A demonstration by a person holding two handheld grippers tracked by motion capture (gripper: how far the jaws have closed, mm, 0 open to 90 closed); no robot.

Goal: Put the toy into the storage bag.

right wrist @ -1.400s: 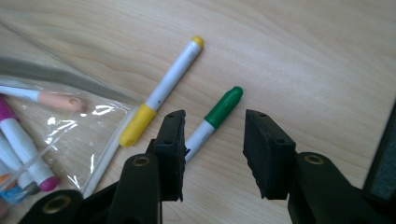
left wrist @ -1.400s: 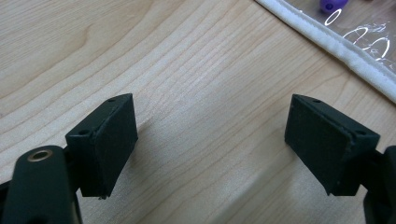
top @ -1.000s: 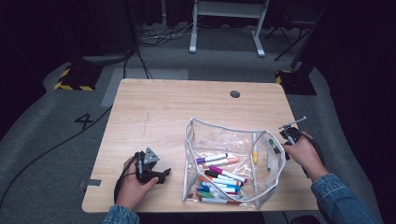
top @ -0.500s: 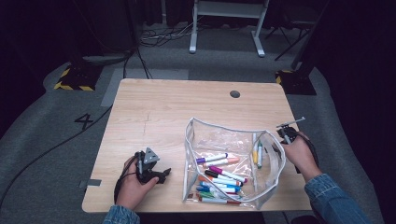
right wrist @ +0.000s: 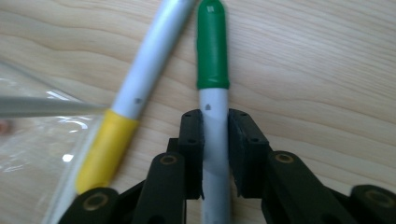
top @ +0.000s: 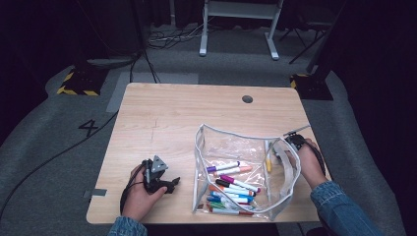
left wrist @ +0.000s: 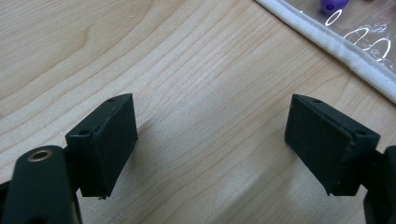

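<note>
Black jaws of the right hand-held gripper [right wrist: 215, 154], just closing, clamp the white barrel of a green-capped marker [right wrist: 213, 51] lying on the wooden bench [top: 167, 118], beside a yellow-capped marker [right wrist: 105, 149] at the edge of a clear pouch [top: 236, 147] of markers. Nearby, the left hand-held gripper [left wrist: 212, 149] rests wide open over bare wood, holding nothing.
</note>
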